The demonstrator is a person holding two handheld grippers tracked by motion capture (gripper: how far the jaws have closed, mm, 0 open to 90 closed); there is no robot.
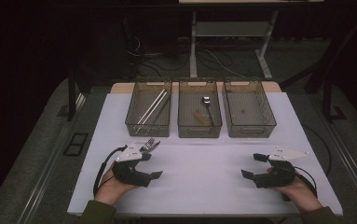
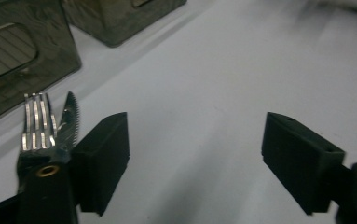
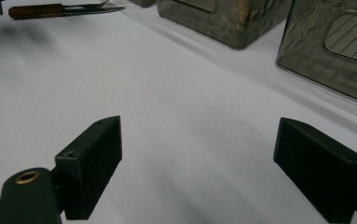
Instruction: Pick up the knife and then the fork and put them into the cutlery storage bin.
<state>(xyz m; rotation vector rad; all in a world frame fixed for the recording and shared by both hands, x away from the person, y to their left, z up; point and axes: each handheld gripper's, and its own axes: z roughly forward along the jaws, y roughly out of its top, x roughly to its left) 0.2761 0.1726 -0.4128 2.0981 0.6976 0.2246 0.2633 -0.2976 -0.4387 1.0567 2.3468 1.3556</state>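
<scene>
Fork (image 2: 35, 121) and serrated knife (image 2: 70, 119) sit side by side, tips pointing toward the far bins, over the left part of the white table (image 1: 204, 158). In the left gripper view we see them right up against the outer side of one jaw of the left gripper (image 2: 197, 135), not between the jaws. From the right gripper view they show a brown wooden handle. We can't tell whether they lie flat on the table or lean on the gripper.

Left gripper's jaws are spread well apart, with bare table between the pads, so it has hold of nothing. Right gripper (image 3: 199, 149) is over on the right near side, well apart from the cutlery, jaws also wide and gripping nothing.

Further out, three smoky see-through bins stand in a row on the far side. The left bin (image 1: 148, 127) has long metal sticks (image 1: 154, 106) in it, the middle bin (image 1: 199, 130) holds a spoon (image 1: 206, 102) and a small wooden piece (image 1: 201, 117), and the right bin (image 1: 250, 130) stands just beside it. We can't read any writing on them at this size.
</scene>
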